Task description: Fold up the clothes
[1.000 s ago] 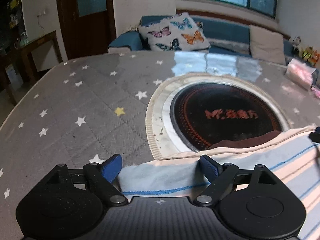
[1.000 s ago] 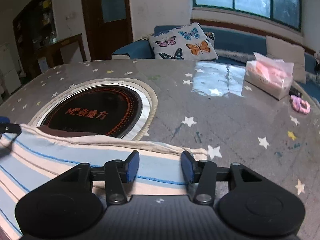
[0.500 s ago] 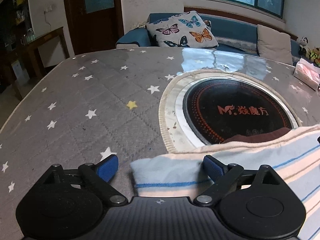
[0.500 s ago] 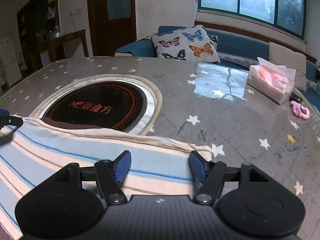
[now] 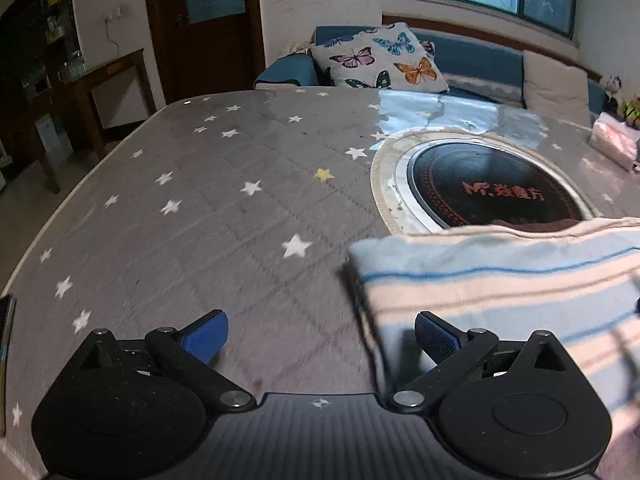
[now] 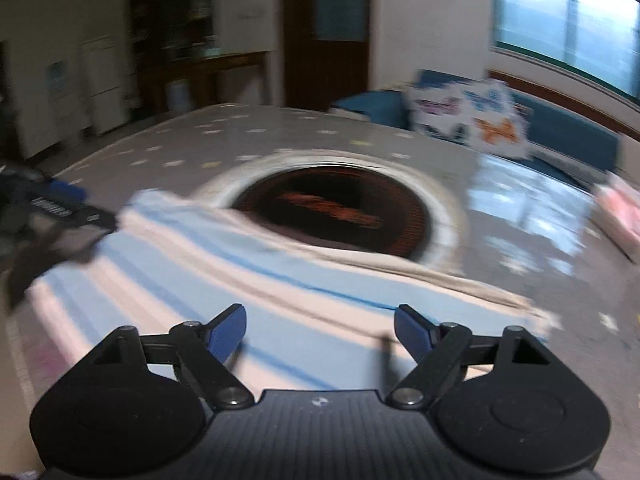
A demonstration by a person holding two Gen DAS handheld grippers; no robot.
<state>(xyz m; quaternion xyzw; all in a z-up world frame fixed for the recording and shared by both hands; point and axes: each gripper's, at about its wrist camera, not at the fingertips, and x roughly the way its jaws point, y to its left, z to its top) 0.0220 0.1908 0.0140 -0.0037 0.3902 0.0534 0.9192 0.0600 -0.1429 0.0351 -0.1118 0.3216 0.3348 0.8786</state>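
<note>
A folded striped cloth point(image 5: 500, 280) in light blue, cream and pink lies on the grey star-patterned table point(image 5: 200, 220), its far edge over the round black cooktop point(image 5: 492, 188). My left gripper point(image 5: 320, 332) hovers at the cloth's left end, jaws opening wide; only bare table and the cloth's corner lie between them, untouched. In the blurred right wrist view the same cloth point(image 6: 240, 272) spreads below my right gripper point(image 6: 320, 328), whose jaws are opening with no pad pressing on it. The left gripper point(image 6: 60, 212) shows at the far left.
A pink tissue box point(image 5: 614, 144) stands at the table's right side. Beyond the table are a blue sofa with a butterfly cushion point(image 5: 380, 64), a dark door and a wooden side table point(image 5: 100, 80). The table's left edge point(image 5: 60, 208) curves close by.
Both grippers have let go of the cloth and opened wider. The left one slid left off the cloth's end; the right one swung and rolled, so its view now faces the cloth's middle.
</note>
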